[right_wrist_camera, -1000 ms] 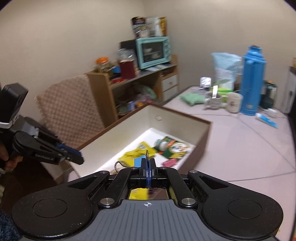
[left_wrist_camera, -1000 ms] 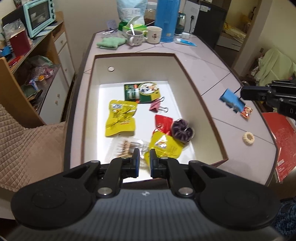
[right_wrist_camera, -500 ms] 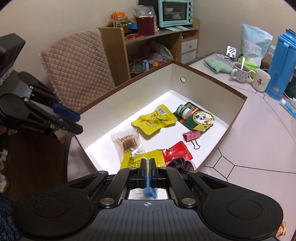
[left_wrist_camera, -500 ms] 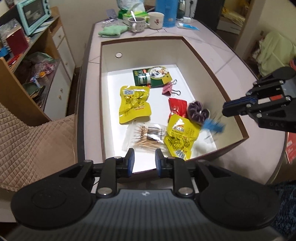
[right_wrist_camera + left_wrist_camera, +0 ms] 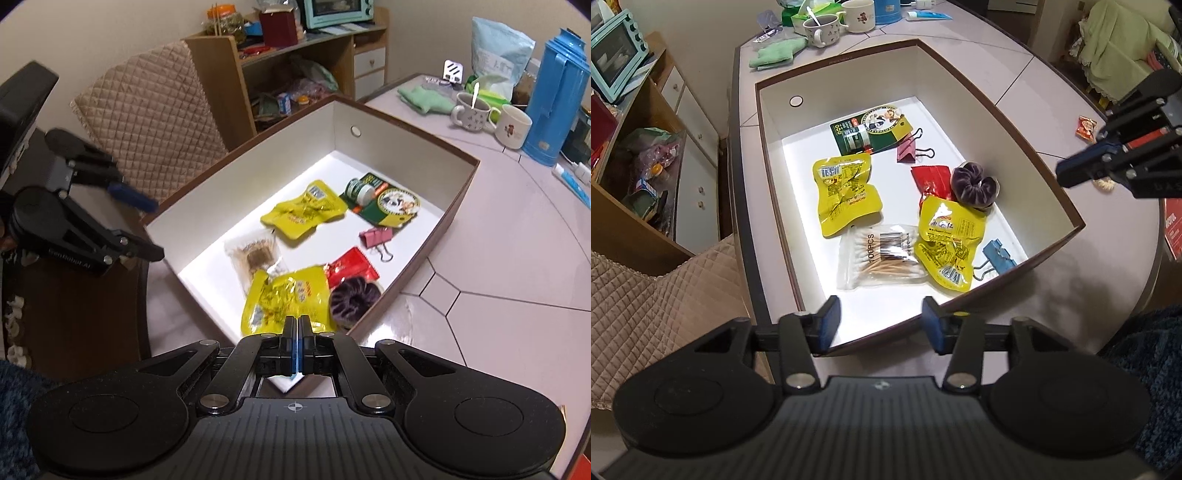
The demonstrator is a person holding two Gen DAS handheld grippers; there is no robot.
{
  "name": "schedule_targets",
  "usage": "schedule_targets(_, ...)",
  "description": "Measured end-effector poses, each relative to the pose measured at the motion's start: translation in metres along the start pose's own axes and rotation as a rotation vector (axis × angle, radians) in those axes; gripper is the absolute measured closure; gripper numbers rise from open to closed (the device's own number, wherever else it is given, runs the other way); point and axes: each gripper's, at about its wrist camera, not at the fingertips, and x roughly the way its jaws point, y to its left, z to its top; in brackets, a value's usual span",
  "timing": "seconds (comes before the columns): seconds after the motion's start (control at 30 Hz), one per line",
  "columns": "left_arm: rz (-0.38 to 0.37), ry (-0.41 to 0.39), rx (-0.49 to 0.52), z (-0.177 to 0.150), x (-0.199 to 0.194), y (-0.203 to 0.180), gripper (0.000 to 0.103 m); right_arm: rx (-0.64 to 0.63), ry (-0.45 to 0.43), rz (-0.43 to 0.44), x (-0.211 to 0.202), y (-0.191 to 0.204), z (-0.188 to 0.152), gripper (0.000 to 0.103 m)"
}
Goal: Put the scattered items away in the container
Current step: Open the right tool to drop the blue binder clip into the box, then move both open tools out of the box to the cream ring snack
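Pale tiled surface [image 5: 1027, 122] carries the big brown-rimmed box [image 5: 1075, 225], whose nearest wall hides part of its white floor in both views. Inside lie two yellow snack packs, the far one [image 5: 846, 192] and the near one [image 5: 949, 240], with a cotton swab bag [image 5: 879, 258] between them, a red packet [image 5: 931, 179] half under a purple scrunchie [image 5: 975, 186], a pink binder clip [image 5: 908, 151] and a green card [image 5: 871, 131]. A blue binder clip [image 5: 999, 256] rests in the near right corner; the right wrist view cannot show it, since the right tool [image 5: 297, 334] covers that corner, its blue pads pressed together on nothing. The left tool [image 5: 881, 321] hovers at the box's near edge, spread wide and empty. Outside, a small red wrapper [image 5: 1086, 127] lies on the surface, and a pale ring is mostly hidden behind the right tool.
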Motion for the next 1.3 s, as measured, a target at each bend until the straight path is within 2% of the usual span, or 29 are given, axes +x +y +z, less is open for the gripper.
schedule_targets(0.1, 0.017, 0.001, 0.015, -0.002, -0.003, -0.004, 0.040, -0.004, 0.024, 0.005, -0.001, 0.005, -0.003, 0.103)
schedule_targets(0.37, 0.032, 0.005, 0.008, -0.006, -0.006, -0.010, 0.036, 0.052, 0.037, 0.002, -0.002, 0.008, -0.008, 0.102)
schedule_targets(0.43, 0.031, 0.004, 0.009, -0.007, -0.008, -0.012, 0.036, 0.063, 0.026, -0.011, -0.005, 0.009, -0.010, 0.034)
schedule_targets(0.47, 0.031, 0.003, 0.010, -0.008, -0.008, -0.013, 0.036, 0.058, 0.002, -0.015, -0.008, 0.011, -0.011, 0.005)
schedule_targets(0.63, 0.034, 0.000, 0.010, -0.009, -0.010, -0.017, 0.036, 0.065, -0.048, -0.029, -0.018, 0.014, -0.012, 0.006)
schedule_targets(1.3, 0.061, -0.008, 0.016, -0.006, -0.019, -0.045, 0.033, 0.072, -0.051, 0.006, -0.033, 0.006, -0.035, 0.006)
